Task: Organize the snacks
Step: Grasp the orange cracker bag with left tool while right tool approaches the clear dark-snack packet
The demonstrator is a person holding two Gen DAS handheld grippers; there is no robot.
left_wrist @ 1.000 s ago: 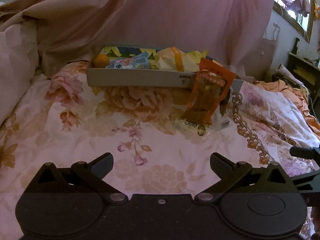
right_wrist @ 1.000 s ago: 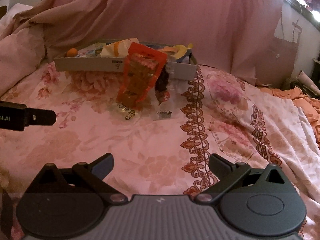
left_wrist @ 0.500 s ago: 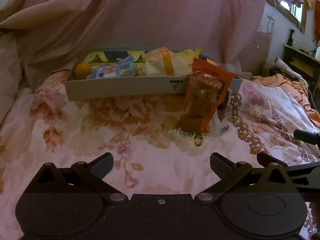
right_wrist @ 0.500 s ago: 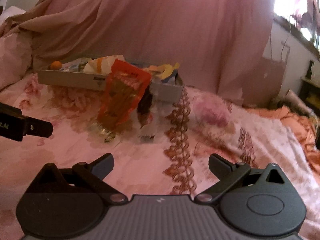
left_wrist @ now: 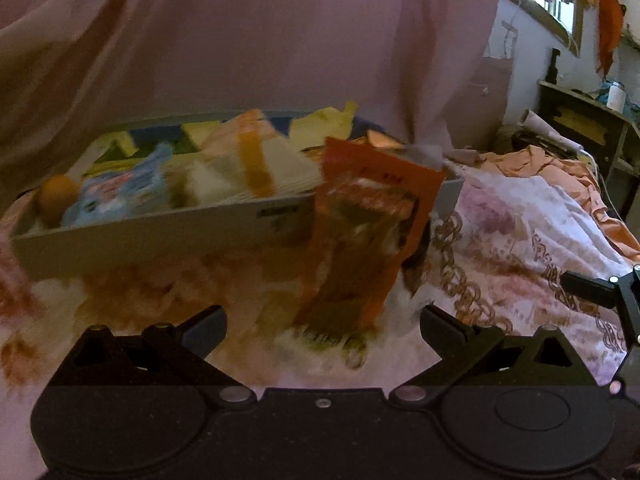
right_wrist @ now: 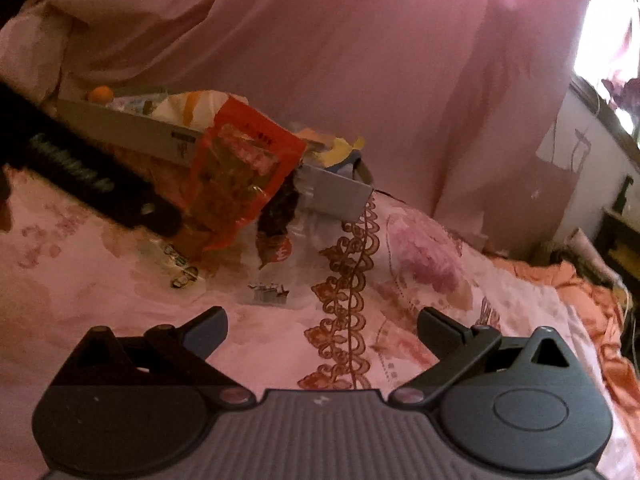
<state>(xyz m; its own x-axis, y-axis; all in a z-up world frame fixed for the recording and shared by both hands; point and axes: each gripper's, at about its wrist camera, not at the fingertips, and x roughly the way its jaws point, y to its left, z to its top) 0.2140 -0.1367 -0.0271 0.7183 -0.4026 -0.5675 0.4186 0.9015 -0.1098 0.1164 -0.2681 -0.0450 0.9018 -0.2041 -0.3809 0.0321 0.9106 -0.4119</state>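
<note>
An orange packet (left_wrist: 362, 236) leans against the tray (left_wrist: 160, 236) on the bed (right_wrist: 440, 280). Both the left gripper (left_wrist: 322, 322) and the right gripper (right_wrist: 322, 322) have their fingers apart, empty.

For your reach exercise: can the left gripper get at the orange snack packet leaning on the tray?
Probably yes. The left gripper is open, the orange snack packet stands straight ahead against the tray, and only bare bedspread lies between.

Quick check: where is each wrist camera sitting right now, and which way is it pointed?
Left wrist: rides the left tool, low over the bed, facing the orange packet and grey tray; right tool's tip at right edge.
Right wrist: rides the right tool, facing the floral bedspread; left tool crosses at left.
Shared: packet, tray, both open tools.
</note>
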